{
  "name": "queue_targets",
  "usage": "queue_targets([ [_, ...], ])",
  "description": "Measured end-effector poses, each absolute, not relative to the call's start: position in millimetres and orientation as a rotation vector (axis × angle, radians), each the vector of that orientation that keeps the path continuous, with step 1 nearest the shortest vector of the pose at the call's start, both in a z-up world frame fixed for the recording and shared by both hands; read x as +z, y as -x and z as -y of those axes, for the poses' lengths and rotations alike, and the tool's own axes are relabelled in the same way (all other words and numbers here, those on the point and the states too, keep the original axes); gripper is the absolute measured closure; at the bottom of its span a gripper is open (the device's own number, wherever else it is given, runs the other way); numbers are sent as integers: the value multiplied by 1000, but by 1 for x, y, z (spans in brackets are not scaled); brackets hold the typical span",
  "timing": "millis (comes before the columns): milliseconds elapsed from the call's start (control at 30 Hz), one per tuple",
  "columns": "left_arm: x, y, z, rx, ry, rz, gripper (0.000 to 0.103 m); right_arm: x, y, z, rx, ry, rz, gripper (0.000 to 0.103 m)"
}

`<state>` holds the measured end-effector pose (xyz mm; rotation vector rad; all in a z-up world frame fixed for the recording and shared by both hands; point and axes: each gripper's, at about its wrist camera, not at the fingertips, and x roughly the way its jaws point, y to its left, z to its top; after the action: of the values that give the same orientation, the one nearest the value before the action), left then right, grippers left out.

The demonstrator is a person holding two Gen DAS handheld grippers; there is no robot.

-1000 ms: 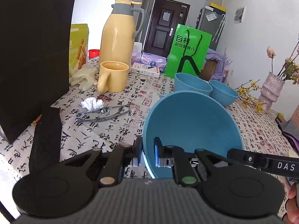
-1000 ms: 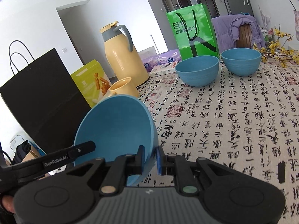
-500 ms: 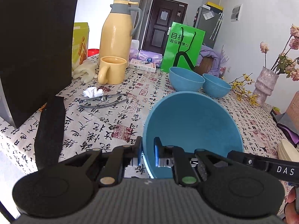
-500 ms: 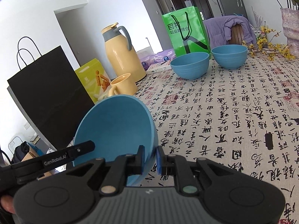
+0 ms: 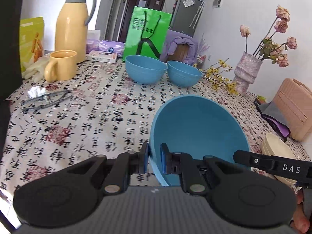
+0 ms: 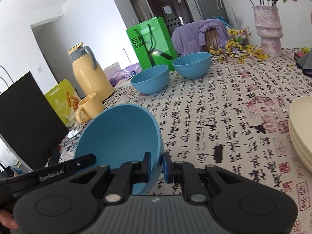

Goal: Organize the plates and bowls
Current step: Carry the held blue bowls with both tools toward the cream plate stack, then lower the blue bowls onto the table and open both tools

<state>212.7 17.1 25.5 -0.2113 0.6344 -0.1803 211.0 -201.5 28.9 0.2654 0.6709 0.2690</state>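
Note:
A large blue bowl (image 5: 197, 128) is held above the table, tilted, by both grippers. My left gripper (image 5: 154, 160) is shut on its left rim. My right gripper (image 6: 157, 165) is shut on its right rim, where the bowl (image 6: 119, 134) also shows. Two smaller blue bowls stand side by side at the far end: one on the left (image 5: 145, 71) (image 6: 150, 79) and one on the right (image 5: 184, 73) (image 6: 192, 64). A stack of cream plates (image 5: 278, 156) (image 6: 302, 128) sits at the right edge.
A patterned tablecloth (image 5: 97, 113) covers the table. A yellow jug (image 5: 73, 25), yellow mug (image 5: 60, 65), green bag (image 5: 147, 35), glasses (image 5: 46, 98) and black bag (image 6: 27, 117) stand on the left. A vase of flowers (image 5: 246, 73) and pink case (image 5: 292, 109) are right.
Both grippers have carried the blue bowl to the right across the table. The black bag has slid out of the left view, and the cream plates have come into view.

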Motion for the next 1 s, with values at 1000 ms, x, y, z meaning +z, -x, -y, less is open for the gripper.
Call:
queue_targets([
  [1000, 5, -244, 41, -321, 187, -705, 63, 11, -231, 276, 144, -336, -710, 78],
])
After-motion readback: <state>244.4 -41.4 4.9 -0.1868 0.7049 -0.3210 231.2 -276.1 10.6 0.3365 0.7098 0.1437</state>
